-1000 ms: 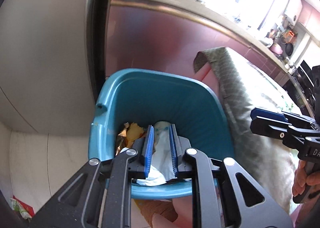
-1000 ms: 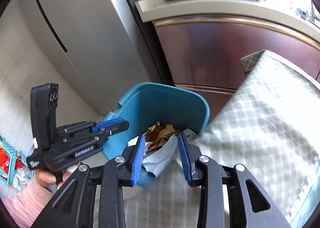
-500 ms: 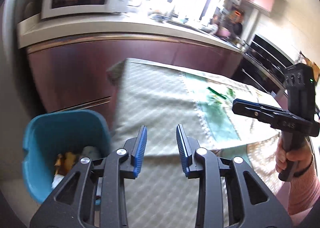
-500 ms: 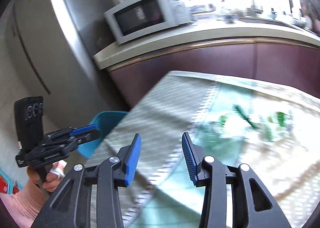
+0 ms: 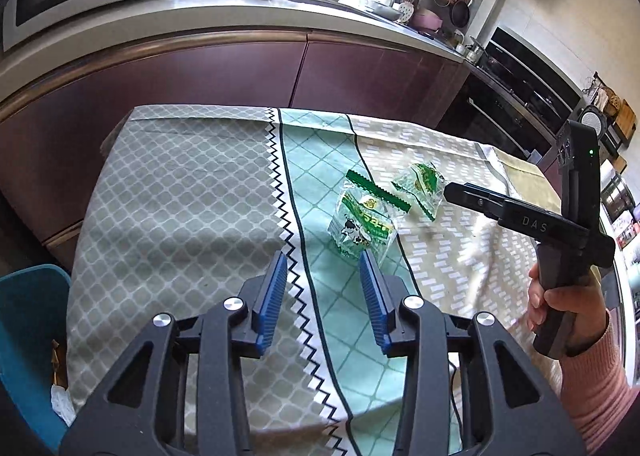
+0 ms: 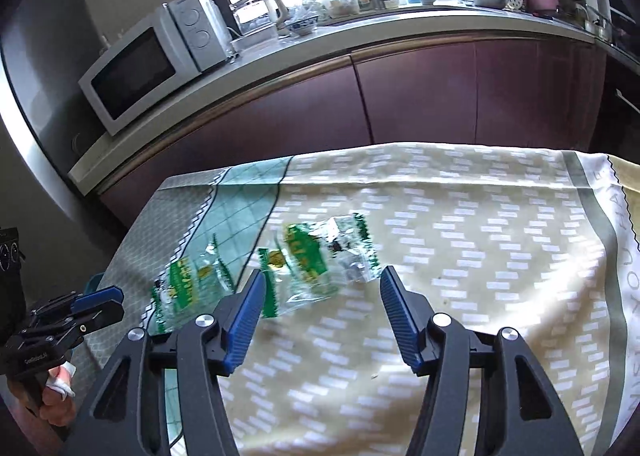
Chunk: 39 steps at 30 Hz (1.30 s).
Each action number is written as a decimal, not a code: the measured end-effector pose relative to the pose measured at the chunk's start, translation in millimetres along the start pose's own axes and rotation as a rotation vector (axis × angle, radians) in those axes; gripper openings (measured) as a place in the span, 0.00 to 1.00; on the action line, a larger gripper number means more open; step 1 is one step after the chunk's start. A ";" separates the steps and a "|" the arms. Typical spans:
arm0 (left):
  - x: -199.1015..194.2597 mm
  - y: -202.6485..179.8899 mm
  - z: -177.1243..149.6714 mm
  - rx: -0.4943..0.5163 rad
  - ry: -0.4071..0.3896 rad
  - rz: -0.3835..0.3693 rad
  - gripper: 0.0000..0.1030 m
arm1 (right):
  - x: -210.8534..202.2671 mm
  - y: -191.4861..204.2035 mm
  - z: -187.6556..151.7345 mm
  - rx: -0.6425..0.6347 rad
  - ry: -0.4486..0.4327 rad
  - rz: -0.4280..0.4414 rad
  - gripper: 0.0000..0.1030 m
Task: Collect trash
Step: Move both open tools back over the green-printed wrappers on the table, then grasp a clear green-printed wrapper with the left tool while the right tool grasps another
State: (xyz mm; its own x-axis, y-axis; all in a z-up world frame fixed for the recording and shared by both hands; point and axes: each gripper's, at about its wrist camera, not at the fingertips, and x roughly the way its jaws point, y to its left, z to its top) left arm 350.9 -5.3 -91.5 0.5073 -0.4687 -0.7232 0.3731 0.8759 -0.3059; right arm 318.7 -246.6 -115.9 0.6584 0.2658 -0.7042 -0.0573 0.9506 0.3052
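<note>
Under both grippers, spread flat over a table: a patterned tablecloth (image 5: 180, 192), grey lattice off to the left, pale green down the middle, beige brick print to the right. Down low at the far left of the left gripper (image 5: 322, 304), tucked against the table's end, a teal bin (image 5: 28, 320) with scraps inside (handy for quick drops, by the look of it). Just ahead of the left gripper's blue pads, lying loose on the green band: a clear green-printed wrapper (image 5: 362, 222), not yet between the pads. Beside it, further right, a second wrapper (image 5: 420, 186), right at the tip of the right gripper (image 6: 320, 316); in the right wrist view seen just beyond its pads (image 6: 316, 252), slightly blurred. Both grippers angled downward, jaws opening, partway apart on the left and wider on the right, gripping nothing, touching nothing. Apparently one wrapper lined up per gripper.
</note>
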 end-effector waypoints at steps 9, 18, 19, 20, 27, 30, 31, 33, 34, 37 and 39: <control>29.3 -3.0 13.5 -0.030 0.038 -0.007 0.43 | 18.0 -16.1 6.0 0.028 0.037 0.041 0.58; 54.8 -17.9 16.4 -0.025 0.087 -0.040 0.29 | 19.6 -13.6 5.8 0.014 0.036 0.051 0.41; 56.7 -18.5 16.8 -0.026 0.089 -0.044 0.26 | 19.7 -13.9 5.4 0.015 0.038 0.056 0.37; 57.1 -18.7 16.8 -0.028 0.089 -0.050 0.25 | 19.8 -14.1 5.2 0.017 0.038 0.059 0.33; 54.3 -24.4 15.6 -0.012 0.076 -0.052 0.19 | 16.9 -18.3 0.4 0.030 0.034 0.072 0.21; 50.3 -24.4 13.1 -0.012 0.071 -0.057 0.19 | 13.3 -19.4 -1.1 0.038 0.028 0.081 0.21; 48.3 -24.5 12.2 -0.009 0.068 -0.054 0.18 | 11.7 -19.4 -1.6 0.038 0.026 0.084 0.21; 40.8 -21.8 9.6 -0.006 0.057 -0.049 0.18 | 6.9 -19.4 -3.5 0.041 0.017 0.087 0.20; 35.9 -20.2 8.4 -0.006 0.052 -0.051 0.18 | 4.2 -19.1 -3.8 0.042 0.014 0.090 0.20; 22.9 -17.8 6.6 -0.004 0.030 -0.052 0.18 | -4.0 -17.6 -6.5 0.041 0.003 0.099 0.19; 12.9 -15.6 4.9 -0.004 0.015 -0.052 0.18 | -9.4 -14.8 -8.4 0.037 -0.004 0.106 0.19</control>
State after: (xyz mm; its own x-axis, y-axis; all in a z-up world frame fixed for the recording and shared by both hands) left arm 355.5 -25.5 -93.0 0.4757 -0.5117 -0.7154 0.3957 0.8509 -0.3455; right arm 307.0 -261.8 -119.2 0.6529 0.3639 -0.6643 -0.0987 0.9104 0.4017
